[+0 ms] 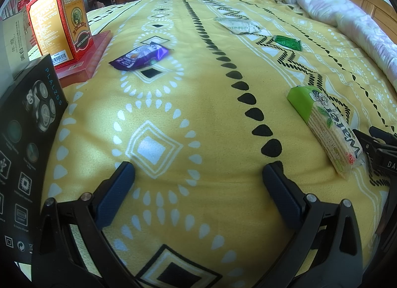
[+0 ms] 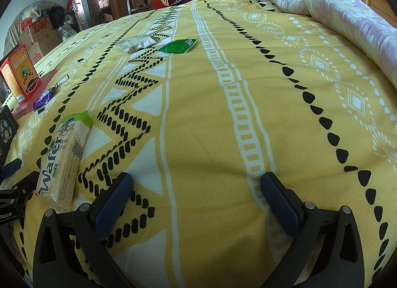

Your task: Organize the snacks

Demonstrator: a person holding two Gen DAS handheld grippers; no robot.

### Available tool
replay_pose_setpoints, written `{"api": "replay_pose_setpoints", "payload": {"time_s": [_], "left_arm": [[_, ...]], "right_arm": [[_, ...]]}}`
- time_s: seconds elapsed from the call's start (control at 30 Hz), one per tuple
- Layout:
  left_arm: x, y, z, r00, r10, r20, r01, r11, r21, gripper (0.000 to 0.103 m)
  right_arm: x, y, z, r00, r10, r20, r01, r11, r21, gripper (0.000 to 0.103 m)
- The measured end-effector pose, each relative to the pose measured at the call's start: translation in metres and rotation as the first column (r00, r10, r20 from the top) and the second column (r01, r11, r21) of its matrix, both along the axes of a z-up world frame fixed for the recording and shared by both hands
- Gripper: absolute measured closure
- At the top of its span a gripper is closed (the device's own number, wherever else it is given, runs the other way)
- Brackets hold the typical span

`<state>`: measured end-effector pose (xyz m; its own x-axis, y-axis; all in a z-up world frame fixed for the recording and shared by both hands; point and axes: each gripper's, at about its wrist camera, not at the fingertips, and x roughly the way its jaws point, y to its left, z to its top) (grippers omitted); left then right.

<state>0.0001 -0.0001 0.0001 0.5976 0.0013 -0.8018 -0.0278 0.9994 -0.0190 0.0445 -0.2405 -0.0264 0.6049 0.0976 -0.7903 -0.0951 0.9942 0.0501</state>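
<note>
Yellow patterned bed [image 2: 198,119] carries the snacks, scattered. Wafer pack [image 2: 63,156] lies nearest, just left of the right gripper [image 2: 196,188] and well to the right of the left gripper [image 1: 198,174]; long axis runs roughly away from the cams, slightly slanted. Both sets of jaws spread wide, nothing between them. Purple packet [image 1: 140,57] sits near the red boxes [image 1: 59,22]; green packet [image 2: 177,45] and clear bag [image 2: 136,43] further up. Right arm looks nearer the wafer, prob. needs a leftward shift.
</note>
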Motion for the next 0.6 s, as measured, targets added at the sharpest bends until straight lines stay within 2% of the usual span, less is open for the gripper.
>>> {"api": "replay_pose_setpoints", "payload": {"time_s": [0.17, 0.27, 0.37, 0.5, 0.6], "left_arm": [[-0.001, 0.000, 0.005, 1.000, -0.002, -0.015, 0.002, 1.000, 0.013, 0.000], [-0.001, -0.002, 0.010, 0.999, -0.004, -0.037, 0.005, 1.000, 0.022, 0.000], [-0.013, -0.002, 0.032, 1.000, -0.007, 0.014, 0.007, 1.000, -0.006, 0.000], [-0.035, -0.003, 0.068, 0.996, -0.015, 0.089, 0.019, 0.999, -0.044, 0.000], [-0.053, -0.004, 0.093, 0.991, -0.009, 0.134, 0.010, 1.000, -0.003, 0.000]], "right_arm": [[0.000, 0.004, 0.000, 1.000, -0.001, -0.012, 0.001, 1.000, -0.030, 0.000], [0.008, 0.005, 0.006, 0.997, 0.023, -0.078, -0.027, 0.998, -0.053, 0.000], [0.006, 0.006, 0.018, 0.993, 0.055, -0.101, -0.060, 0.997, -0.040, 0.002], [-0.030, 0.006, 0.060, 0.998, 0.067, 0.010, -0.067, 0.998, -0.011, 0.002], [-0.061, 0.010, 0.092, 0.994, 0.075, 0.081, -0.077, 0.997, 0.023, 0.001]]}}
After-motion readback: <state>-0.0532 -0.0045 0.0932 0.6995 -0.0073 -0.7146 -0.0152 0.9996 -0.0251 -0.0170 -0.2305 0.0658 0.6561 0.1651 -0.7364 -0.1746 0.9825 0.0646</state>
